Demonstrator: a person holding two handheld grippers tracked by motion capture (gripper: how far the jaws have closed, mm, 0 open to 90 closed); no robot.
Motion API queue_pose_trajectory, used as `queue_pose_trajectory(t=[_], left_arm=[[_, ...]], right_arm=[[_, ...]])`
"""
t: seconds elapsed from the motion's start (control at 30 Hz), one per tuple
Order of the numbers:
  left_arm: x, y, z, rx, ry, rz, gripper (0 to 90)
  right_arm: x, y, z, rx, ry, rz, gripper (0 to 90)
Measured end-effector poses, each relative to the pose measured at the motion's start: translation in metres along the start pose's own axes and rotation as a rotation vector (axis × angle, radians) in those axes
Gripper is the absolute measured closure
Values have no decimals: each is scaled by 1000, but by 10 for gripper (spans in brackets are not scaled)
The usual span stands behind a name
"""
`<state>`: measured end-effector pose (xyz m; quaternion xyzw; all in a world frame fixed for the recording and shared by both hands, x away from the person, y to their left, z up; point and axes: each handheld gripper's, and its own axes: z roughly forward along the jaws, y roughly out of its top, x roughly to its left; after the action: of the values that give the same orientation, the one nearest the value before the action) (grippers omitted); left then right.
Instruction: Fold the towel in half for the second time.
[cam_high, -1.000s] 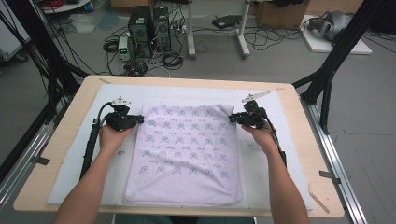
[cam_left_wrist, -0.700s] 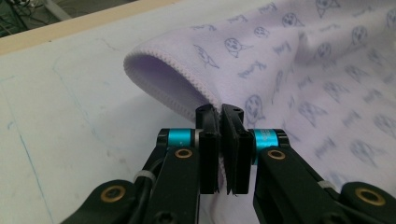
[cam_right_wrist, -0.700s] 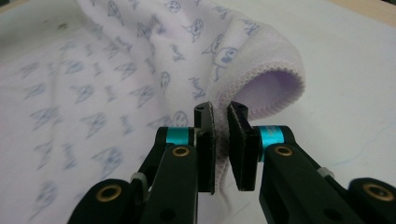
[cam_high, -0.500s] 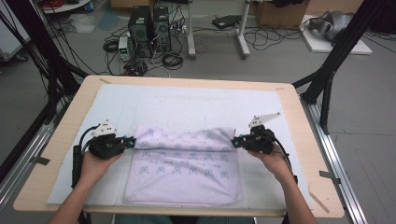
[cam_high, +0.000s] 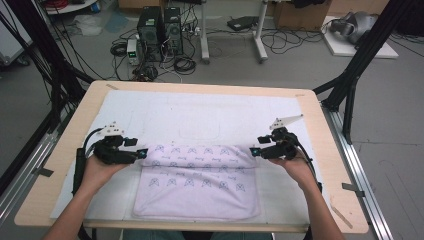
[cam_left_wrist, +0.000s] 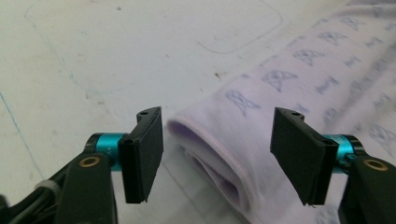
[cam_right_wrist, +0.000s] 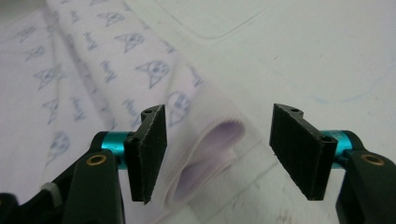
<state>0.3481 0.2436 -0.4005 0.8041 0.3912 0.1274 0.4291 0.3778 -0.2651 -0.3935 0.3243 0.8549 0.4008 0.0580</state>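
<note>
— How's the cloth (cam_high: 197, 182) looking?

— Pale lilac, printed, folded over on the desk (cam_high: 330, 150). My left claw (cam_high: 141, 153) and right claw (cam_high: 254, 151) have just been opening, fold ends between untouched.

— Anything unclear?

— Its printed marks blur.

In the left gripper view the folded cloth (cam_left_wrist: 280, 93) ran off the right and top edges, and its printed marks were too soft to read — the far ones blurred. Its fold's inside was dark, so the number of layers could not be counted. The left tool (cam_left_wrist: 217, 154) was cut off at the bottom edge, its body unseen. In the right gripper view the cloth (cam_right_wrist: 93, 70) ran out past the left and top edges, its pattern blurred, and the right tool (cam_right_wrist: 217, 154) was likewise cut by the bottom edge. In the high view the person's forearms left the frame at the bottom — the table (cam_high: 320, 115) hid the floor beneath, and the print on the cloth (cam_high: 200, 185) was too small to make out.
</note>
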Motion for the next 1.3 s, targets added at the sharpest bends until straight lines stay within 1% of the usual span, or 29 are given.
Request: queue_pose_trajectory(t=[0.07,0.1,0.13,0.17,0.2,0.23,0.27,0.3,0.33,0.37,0.4,0.47,0.53,0.63,0.7,0.77,0.8,0.83,0.87,0.9,0.93,0.97,1.0,1.1,1.17,1.2,1.23,1.27,1.3], left_arm=[[5,5,12,25,-9,-28,304],[7,7,17,40,-5,-21,305],[8,8,23,51,-6,-28,305],[10,7,27,64,-18,-38,308],[12,6,32,74,-37,-47,341],[14,5,35,95,-63,-48,411],[15,3,38,113,-76,-46,507],[15,2,38,115,-89,-38,630],[14,1,37,100,-94,-29,720],[12,2,34,81,-98,-17,783],[10,3,30,62,-91,-5,820],[4,6,19,22,-80,23,836],[-2,7,5,-19,-82,43,840],[-15,2,-18,-93,-85,65,838],[-24,-7,-34,-121,-101,87,835],[-36,-22,-48,-133,-125,107,821],[-40,-30,-54,-133,-128,118,782],[-43,-38,-60,-127,-121,121,706],[-44,-43,-64,-115,-121,116,625],[-45,-46,-67,-111,-119,114,577],[-44,-47,-68,-109,-122,102,533],[-45,-47,-68,-107,-116,98,512],[-46,-46,-67,-109,-113,95,503],[-50,-42,-57,-96,-130,112,504],[-53,-42,-45,-66,-146,122,521],[-55,-43,-41,-55,-151,125,531],[-55,-44,-34,-24,-163,132,531],[-56,-47,-29,-7,-172,126,531],[-56,-49,-25,12,-180,128,533]], right_arm=[[-5,6,9,18,17,21,331],[-8,8,13,22,27,29,329],[-10,10,17,24,39,41,329],[-11,11,22,32,52,47,330],[-12,12,26,48,65,53,338],[-12,12,30,65,82,54,384],[-11,12,33,78,105,44,467],[-10,12,35,99,132,28,564],[-7,12,36,125,143,16,653],[-4,12,36,140,150,-9,735],[-1,13,34,137,158,-25,775],[4,15,28,114,148,-55,823],[11,18,17,74,145,-74,830],[28,18,-5,18,140,-133,832],[42,12,-20,-34,151,-166,833],[57,-1,-33,-61,168,-194,828],[64,-9,-37,-66,189,-200,789],[70,-17,-41,-71,195,-207,729],[74,-25,-44,-75,195,-212,709],[76,-30,-46,-83,187,-212,675],[76,-33,-47,-78,180,-206,656],[76,-35,-47,-69,168,-205,636],[75,-36,-46,-62,158,-205,627],[76,-35,-40,-71,169,-197,612],[79,-35,-32,-59,164,-221,601],[80,-36,-27,-47,170,-225,597],[81,-36,-24,-34,166,-230,582],[82,-38,-18,-16,151,-235,570],[81,-40,-14,-4,155,-233,554]])
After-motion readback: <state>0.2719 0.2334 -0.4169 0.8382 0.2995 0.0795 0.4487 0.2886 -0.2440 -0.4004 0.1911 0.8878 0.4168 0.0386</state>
